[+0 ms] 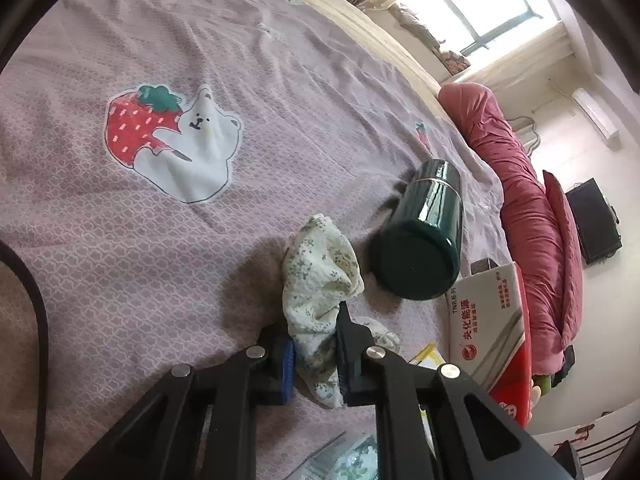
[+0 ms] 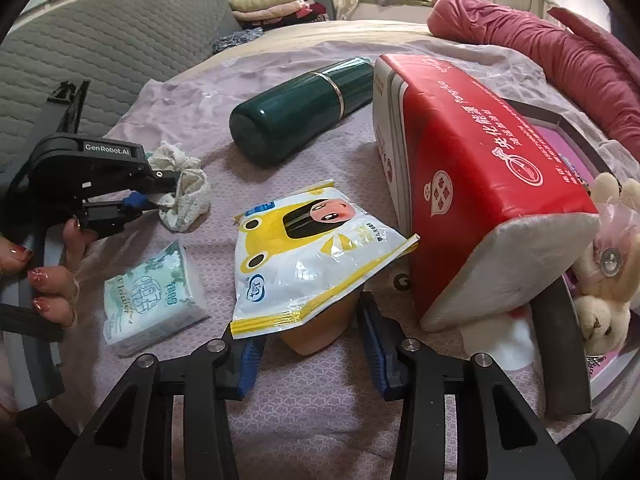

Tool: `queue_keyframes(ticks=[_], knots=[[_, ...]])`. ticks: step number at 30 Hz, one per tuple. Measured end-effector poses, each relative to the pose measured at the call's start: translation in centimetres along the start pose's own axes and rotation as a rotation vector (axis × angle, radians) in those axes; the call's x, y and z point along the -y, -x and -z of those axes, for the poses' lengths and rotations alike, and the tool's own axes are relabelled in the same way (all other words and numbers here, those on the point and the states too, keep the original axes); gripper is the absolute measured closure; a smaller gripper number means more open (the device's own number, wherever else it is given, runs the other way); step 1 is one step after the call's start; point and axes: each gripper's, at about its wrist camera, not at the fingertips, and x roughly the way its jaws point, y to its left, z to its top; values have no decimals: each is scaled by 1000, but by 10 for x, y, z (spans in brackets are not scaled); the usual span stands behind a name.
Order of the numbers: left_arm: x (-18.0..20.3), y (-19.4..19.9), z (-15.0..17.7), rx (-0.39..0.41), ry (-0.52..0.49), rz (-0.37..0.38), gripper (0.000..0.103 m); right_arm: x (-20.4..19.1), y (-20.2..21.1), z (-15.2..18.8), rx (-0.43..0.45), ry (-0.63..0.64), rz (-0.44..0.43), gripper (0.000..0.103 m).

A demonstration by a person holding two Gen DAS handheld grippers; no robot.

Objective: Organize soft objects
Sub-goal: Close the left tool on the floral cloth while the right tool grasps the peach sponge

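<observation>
left gripper [image 1: 314,354]: jaws clenched on the floral cloth, blue pads pressed in from both sides; in the right wrist view it shows at the left edge [image 2: 150,196], held by a hand with painted nails [image 2: 48,276].
floral cloth [image 1: 320,280]: cream fabric with small green sprigs, bunched and rising up between the left fingers; its lower folds touch the bedspread.
right gripper [image 2: 312,354]: jaws spread wide and holding nothing, one blue pad on each side of the snack bag's near edge.
snack bag [image 2: 316,256]: yellow and white pouch with a cartoon face, lying just ahead of the right gripper, its near end propped on a tan object i cannot identify.
tissue pack [image 2: 152,300]: soft white and green packet, flat on the bedspread, left of the snack bag.
bedspread [image 1: 120,260]: mauve patterned cover with a strawberry and bear print.
green flask [image 2: 296,114]: dark bottle lying on its side, beyond the cloth and snack bag.
red box [image 2: 476,184]: red and white carton tilted on the bed, right of the snack bag, its far end near the flask.
plush toy [image 2: 608,280]: cream figure at the right edge, beside the red box.
pink quilt [image 2: 532,56]: rolled along the far edge of the bed.
</observation>
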Motion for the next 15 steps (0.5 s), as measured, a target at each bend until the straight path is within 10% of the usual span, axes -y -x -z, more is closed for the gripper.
queue_keyframes(ticks=[15], knots=[[20, 22, 16, 22, -78, 12, 88, -7, 23, 2, 16, 36, -94, 60]])
